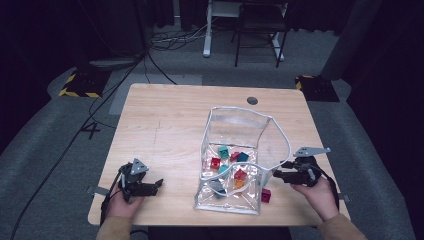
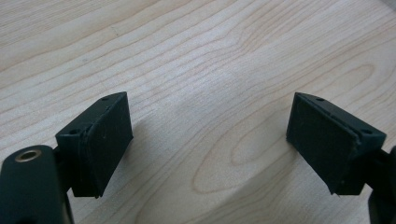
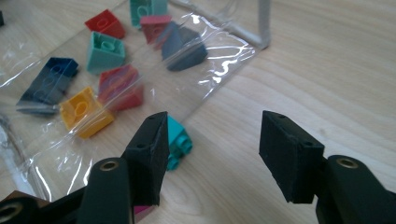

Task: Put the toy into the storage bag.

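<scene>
The right gripper (image 3: 210, 154) stands wide open at lower centre, a teal brick (image 3: 178, 140) beside its left jaw, near the bag (image 3: 205, 79). The left gripper (image 2: 208, 140) is wide open over the bare table (image 2: 210, 56).

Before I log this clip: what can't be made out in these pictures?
- Teal brick, right gripper view: the right claw's near jaw covers part of it.
- Magenta brick, high view: too small to read its studs; in the right gripper view the same jaw hides nearly all of it.
- Bricks in the clear bag, high view: glare and folds blur their shapes and count.
</scene>
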A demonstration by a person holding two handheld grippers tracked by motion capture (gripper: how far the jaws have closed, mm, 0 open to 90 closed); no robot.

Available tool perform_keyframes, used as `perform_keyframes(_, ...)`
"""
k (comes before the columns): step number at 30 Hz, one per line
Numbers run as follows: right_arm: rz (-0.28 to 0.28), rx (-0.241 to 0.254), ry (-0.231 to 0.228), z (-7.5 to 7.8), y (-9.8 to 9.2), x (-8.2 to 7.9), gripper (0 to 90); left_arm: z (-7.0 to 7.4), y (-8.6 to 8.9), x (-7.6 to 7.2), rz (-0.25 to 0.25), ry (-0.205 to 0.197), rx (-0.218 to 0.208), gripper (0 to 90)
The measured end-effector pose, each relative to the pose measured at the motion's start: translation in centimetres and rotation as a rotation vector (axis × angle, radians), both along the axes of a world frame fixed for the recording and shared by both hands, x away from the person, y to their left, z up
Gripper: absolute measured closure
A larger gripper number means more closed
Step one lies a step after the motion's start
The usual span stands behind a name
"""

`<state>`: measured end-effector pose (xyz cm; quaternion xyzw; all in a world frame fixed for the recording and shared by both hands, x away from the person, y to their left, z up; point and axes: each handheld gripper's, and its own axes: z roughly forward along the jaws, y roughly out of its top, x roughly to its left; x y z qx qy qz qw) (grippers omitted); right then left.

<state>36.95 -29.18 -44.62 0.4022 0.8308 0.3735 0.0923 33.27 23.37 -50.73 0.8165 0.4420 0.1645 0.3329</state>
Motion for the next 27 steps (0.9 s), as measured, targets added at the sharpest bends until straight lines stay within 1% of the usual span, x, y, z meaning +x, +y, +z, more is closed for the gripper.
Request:
perform_keyframes(3,0.018,0.018,0.020,-0.7,0.7,-0.3,43.0,0.0,0.0,0.0,0.000,0.000,0.000,14.5)
perform_keyframes(6,0.030,0.029,0.023,-1.2,1.3,-0.5,43.0,0.0,0.0,0.0,0.000,0.000,0.000,14.5)
perform_keyframes(7,0.036,0.033,0.032,-1.5,1.8,-0.6,43.0,0.0,0.0,0.0,0.001,0.001,-0.002,14.5)
perform_keyframes(14,0.049,0.045,0.040,-2.4,2.4,-0.5,42.3,0.0,0.0,0.0,0.001,0.001,-0.002,14.5)
perform_keyframes(18,0.054,0.036,0.047,-2.9,2.8,-0.4,42.0,0.0,0.0,0.0,0.002,0.003,-0.003,14.5)
perform_keyframes(23,0.045,0.018,0.034,-3.6,3.0,-0.2,43.7,0.0,0.0,0.0,0.002,0.001,-0.004,14.5)
perform_keyframes(25,0.040,0.007,0.034,-3.9,3.0,-0.1,47.0,0.0,0.0,0.0,0.002,0.001,-0.002,14.5)
perform_keyframes(27,0.027,-0.018,0.024,-4.1,2.9,0.1,53.6,0.0,0.0,0.0,0.000,0.000,0.000,14.5)
